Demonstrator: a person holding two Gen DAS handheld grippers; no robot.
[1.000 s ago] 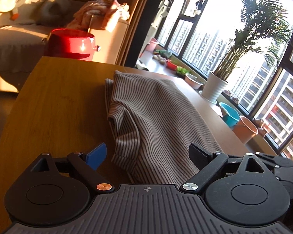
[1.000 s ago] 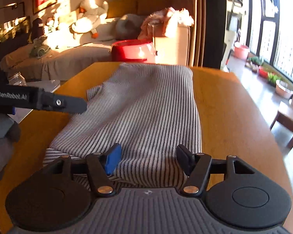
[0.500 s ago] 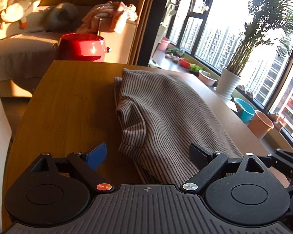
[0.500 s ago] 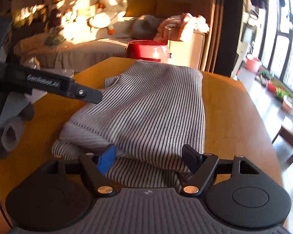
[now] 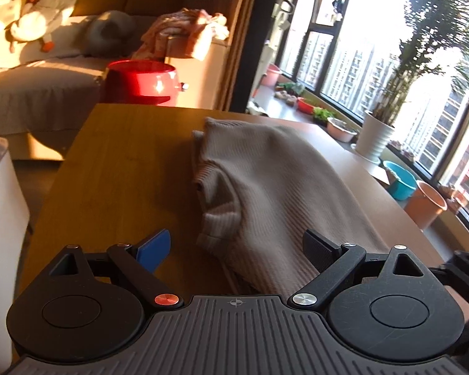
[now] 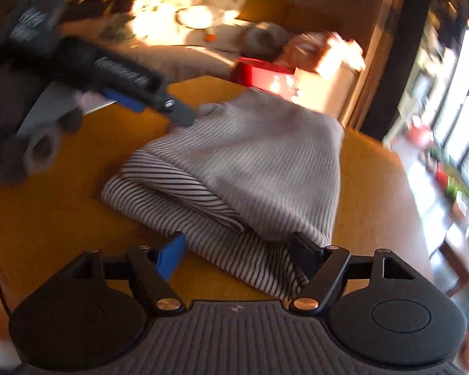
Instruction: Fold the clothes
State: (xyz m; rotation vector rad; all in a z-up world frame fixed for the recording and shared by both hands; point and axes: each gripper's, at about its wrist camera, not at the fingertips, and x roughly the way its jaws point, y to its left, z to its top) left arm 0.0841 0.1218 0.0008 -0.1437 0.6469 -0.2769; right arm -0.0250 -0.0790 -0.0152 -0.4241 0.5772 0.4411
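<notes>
ribbed striped knit garment [image 6: 250,168], seemingly doubled over, on smooth wooden table [image 6: 62,218]

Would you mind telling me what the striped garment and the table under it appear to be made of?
The striped garment looks like a soft ribbed knit, probably cotton or a blend: fine dark lines on pale cloth, and it slumps in thick folds. The table looks like wood or wood veneer with a smooth satin finish: warm brown, faint grain, soft sheen in the sun.

Warm, low sunlight poured in through the windows [image 5: 390,72] at the right of both frames, blowing them out to glare. The right wrist view was heavily motion-blurred, the sofa [image 6: 184,53] at upper left smeared; fisheye distortion bent the edges.
</notes>
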